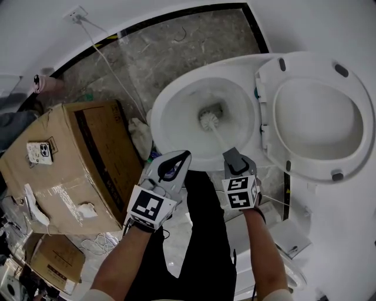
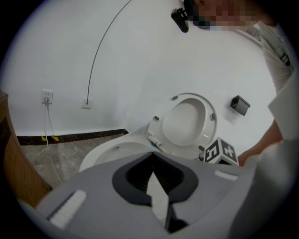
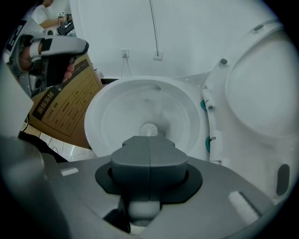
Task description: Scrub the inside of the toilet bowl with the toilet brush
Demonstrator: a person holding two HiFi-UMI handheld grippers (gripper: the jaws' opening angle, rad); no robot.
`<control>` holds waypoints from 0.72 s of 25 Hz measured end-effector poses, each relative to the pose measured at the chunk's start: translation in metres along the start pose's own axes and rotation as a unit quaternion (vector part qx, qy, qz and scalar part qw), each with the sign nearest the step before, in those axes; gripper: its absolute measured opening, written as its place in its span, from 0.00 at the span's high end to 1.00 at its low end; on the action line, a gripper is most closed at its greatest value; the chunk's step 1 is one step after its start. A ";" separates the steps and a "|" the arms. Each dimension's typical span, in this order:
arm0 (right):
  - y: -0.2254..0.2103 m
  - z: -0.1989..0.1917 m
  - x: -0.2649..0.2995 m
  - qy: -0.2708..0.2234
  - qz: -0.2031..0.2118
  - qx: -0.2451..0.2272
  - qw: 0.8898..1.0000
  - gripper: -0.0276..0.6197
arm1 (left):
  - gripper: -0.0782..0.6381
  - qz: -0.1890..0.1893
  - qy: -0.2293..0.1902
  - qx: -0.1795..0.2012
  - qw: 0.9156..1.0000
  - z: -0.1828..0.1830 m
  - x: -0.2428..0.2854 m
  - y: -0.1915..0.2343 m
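Gripping the brush (image 1: 210,120) by its thin white handle, the right claw (image 1: 235,159) is clenched: in the right gripper view its two grey jaws press flat together, with the handle's end showing just beneath them. The handle runs forward and down from the jaws into the bowl (image 1: 165,114). The white bristle head sits straight ahead of the claw at the bottom of the bowl, right by the dark outlet. Just to this claw's left, at about the same height, the left claw (image 1: 175,164) hovers at the bowl's near rim. It is released, its jaws apart on a dark ridged gap with nothing between them. Both marker cubes face up toward the head camera, and a forearm runs back from each claw. To the right of the right claw, past the hinges, the seat (image 1: 363,132) stands tipped up, its rubber bumpers showing. Left of the left claw a cardboard box (image 1: 70,159) stands on the floor close beside the bowl, with a phone (image 1: 40,152) lying on its top and tape across one flap. A crumpled white cloth (image 1: 140,134) lies between box and bowl. Beyond the bowl is grey stone floor (image 1: 176,53), then a black skirting at the foot of the white wall. A socket (image 1: 75,13) is on that wall, far ahead and to the left, and a white cable (image 1: 111,64) trails from it across the floor toward the cloth.
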State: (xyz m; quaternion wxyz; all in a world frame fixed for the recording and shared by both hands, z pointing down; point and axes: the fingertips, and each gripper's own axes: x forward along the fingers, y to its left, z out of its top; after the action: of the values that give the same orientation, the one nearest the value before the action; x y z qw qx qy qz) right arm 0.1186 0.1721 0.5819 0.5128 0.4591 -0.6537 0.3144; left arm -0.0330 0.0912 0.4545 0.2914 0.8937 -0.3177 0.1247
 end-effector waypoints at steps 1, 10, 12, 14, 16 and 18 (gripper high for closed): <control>0.003 0.002 0.000 -0.002 0.000 0.002 1.000 0.70 | 0.88 0.001 0.000 0.000 1.000 0.000 -0.001 0.001; 0.029 0.025 -0.009 -0.009 0.000 0.040 0.999 0.70 | 0.88 0.003 -0.004 -0.005 1.000 0.001 -0.003 0.003; 0.032 0.029 -0.004 -0.006 -0.004 0.051 0.999 0.70 | 0.88 0.001 -0.005 -0.005 1.000 0.002 -0.001 0.002; 0.031 0.030 0.005 0.001 -0.012 0.058 0.998 0.70 | 0.88 0.000 -0.006 -0.005 1.000 0.004 0.002 0.003; 0.026 0.031 0.013 0.006 -0.018 0.070 0.997 0.70 | 0.88 0.000 -0.007 -0.004 1.000 0.003 0.005 0.005; 0.022 0.030 0.017 0.008 -0.022 0.081 0.996 0.70 | 0.88 0.001 -0.007 -0.001 1.000 0.003 0.008 0.007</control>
State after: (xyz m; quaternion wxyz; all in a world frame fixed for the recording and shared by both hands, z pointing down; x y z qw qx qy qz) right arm 0.0857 0.1497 0.5917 0.4861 0.5104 -0.6121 0.3586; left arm -0.0314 0.0812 0.4588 0.2903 0.8939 -0.3206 0.1179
